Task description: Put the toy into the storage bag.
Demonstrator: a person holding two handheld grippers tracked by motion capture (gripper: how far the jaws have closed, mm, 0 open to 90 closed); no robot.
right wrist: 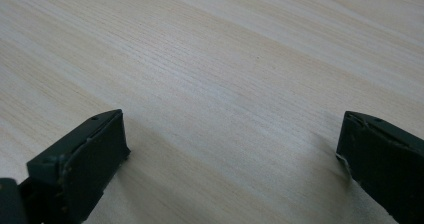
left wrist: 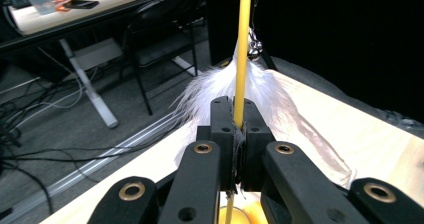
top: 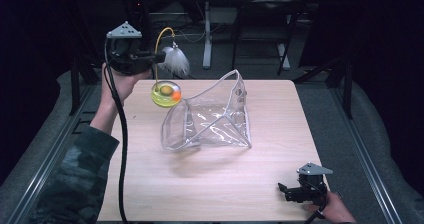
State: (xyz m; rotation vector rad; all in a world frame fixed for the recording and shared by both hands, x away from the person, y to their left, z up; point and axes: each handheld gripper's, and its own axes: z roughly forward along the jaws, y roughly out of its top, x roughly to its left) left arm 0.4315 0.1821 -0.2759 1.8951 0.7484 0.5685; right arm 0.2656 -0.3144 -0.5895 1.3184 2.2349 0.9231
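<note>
At the far-left corner of the desk (top: 210, 184), above its edge, the left gripper (top: 161, 57) is held up in the air by the person's left hand (top: 120, 81). Its jaws are closed tight on a thin yellow wand (top: 159, 46); in the left gripper view the wand (left wrist: 242, 59) passes straight up btw. the two black jaws with no gap left. The wand bends over in an arch at its top. A white feather tuft (top: 176, 61) hangs just beside the jaw tips, and in the left gripper view the feather tuft (left wrist: 270, 96) spreads behind and to both sides of the jaws. Under the gripper sits a yellow-green round ball (top: 165, 94) w/ something orange inside; it is near the desk surface, but I cannot tell if it touches it. The ball is just beside the left rim of a clear plastic bag (top: 212, 119), which lies open in the middle of the desk, one corner standing up toward the far side.

At the near-right corner the right gripper (top: 284, 190) rests low over the desk, held by the right hand (top: 332, 209). Its jaws are wide apart and hold nothing; the right gripper view has bare wood (right wrist: 225, 84) btw. them. The two grippers are well apart.

Beyond the desk, a chair and another table leg stand in the dark room.
</note>
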